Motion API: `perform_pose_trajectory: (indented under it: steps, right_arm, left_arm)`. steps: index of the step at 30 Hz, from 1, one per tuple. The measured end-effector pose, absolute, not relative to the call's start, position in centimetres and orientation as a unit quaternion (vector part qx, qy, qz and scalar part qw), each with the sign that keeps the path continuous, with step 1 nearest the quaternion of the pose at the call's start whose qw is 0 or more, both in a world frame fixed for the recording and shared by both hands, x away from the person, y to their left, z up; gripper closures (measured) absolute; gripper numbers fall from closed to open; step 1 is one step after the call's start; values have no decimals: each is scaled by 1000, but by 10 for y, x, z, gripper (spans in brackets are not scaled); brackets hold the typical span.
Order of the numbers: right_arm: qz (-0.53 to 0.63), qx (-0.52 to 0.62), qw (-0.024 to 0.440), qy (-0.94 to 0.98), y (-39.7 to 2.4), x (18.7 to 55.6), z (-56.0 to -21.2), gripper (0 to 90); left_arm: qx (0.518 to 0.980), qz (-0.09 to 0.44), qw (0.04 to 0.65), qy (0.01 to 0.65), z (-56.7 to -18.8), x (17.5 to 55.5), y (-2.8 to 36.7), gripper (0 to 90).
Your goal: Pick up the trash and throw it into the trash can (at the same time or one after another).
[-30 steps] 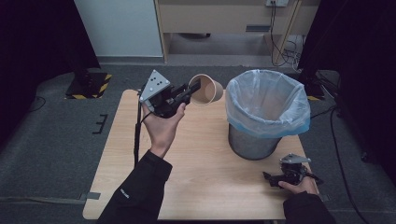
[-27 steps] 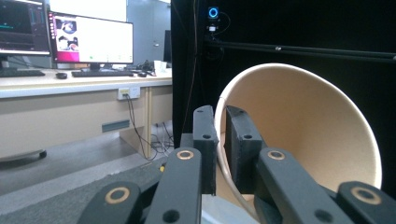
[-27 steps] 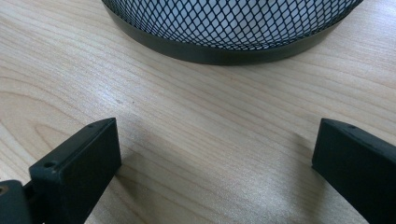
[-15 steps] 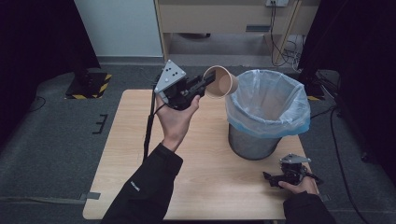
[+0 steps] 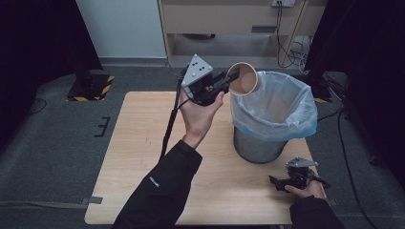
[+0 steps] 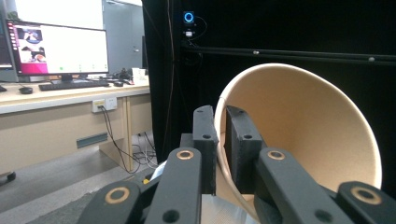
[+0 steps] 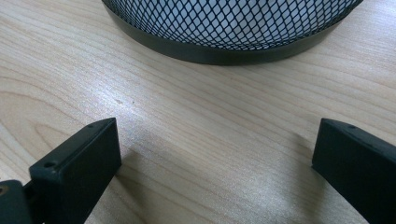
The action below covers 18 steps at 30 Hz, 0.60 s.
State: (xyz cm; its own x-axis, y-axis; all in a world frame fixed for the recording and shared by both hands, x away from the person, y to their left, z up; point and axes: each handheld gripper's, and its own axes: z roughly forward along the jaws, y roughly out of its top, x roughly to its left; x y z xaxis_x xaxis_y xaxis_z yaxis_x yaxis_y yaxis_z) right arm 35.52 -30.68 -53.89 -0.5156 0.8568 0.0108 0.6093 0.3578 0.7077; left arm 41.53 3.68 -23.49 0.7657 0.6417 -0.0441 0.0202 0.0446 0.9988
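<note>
While clenched on paper cup (image 5: 243, 79) rim, left gripper (image 5: 224, 82) needs centring over bin (image 5: 277, 125) before release; right gripper (image 5: 282, 183) released, idle beside bin.

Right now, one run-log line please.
left tool: shut on paper cup rim | cup: above lined bin edge | right tool: open, on table

The high view looks forward and down from above the table's (image 5: 143, 157) near edge, taking in the whole top. The left gripper view rides raised, facing level past its jaws — the paper cup (image 6: 299, 135) close ahead. The right gripper view sits low, probably just off the wood; the mesh bin (image 7: 233, 28) — shared with the high view — stands just beyond its jaws.
</note>
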Motion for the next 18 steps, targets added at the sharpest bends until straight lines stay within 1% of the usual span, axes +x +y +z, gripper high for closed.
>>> perform_pose_trajectory:
  steps: [9,18]
  right_arm:
    - [336,456,184,803,-307,355,-539,15]
    - [336,456,184,803,-307,355,-539,15]
  left_arm:
    - [661,215,673,254,-247,430,10,827]
    - [677,209,653,268,-263,448,-10,827]
